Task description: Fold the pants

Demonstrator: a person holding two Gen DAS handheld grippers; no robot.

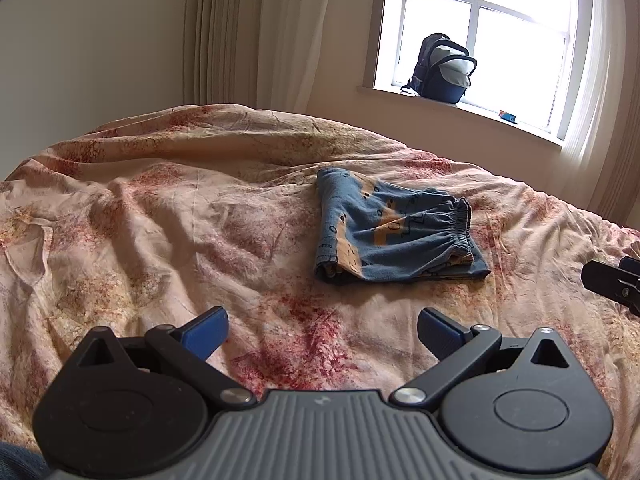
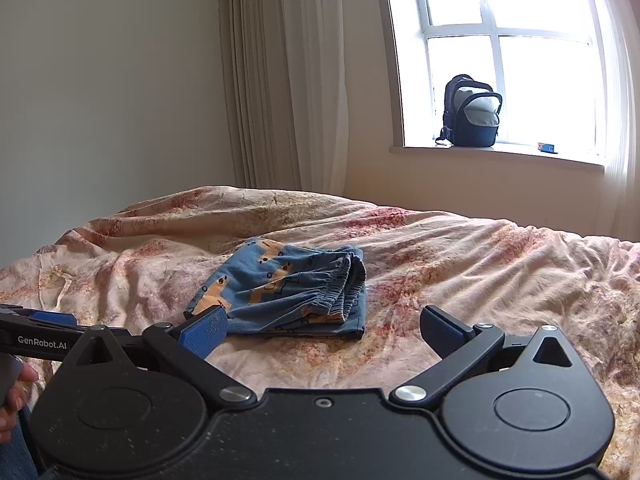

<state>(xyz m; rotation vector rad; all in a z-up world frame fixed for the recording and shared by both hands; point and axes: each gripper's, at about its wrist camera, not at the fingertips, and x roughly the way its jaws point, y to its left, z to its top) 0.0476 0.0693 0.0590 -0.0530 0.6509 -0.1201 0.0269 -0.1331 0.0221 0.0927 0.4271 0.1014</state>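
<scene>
The blue pants (image 1: 384,232) with orange print lie folded in a small stack on the bed, elastic waistband on the right side. They also show in the right wrist view (image 2: 280,296). My left gripper (image 1: 322,334) is open and empty, held back from the pants above the bedspread. My right gripper (image 2: 324,330) is open and empty, just in front of the pants' near edge. The right gripper's side shows at the right edge of the left wrist view (image 1: 612,284); the left gripper's body shows at the left edge of the right wrist view (image 2: 40,332).
The bed is covered by a wrinkled beige and red floral bedspread (image 1: 160,220). A dark backpack (image 1: 440,70) and a small blue item (image 1: 508,116) sit on the windowsill beyond the bed. Curtains (image 2: 280,80) hang left of the window.
</scene>
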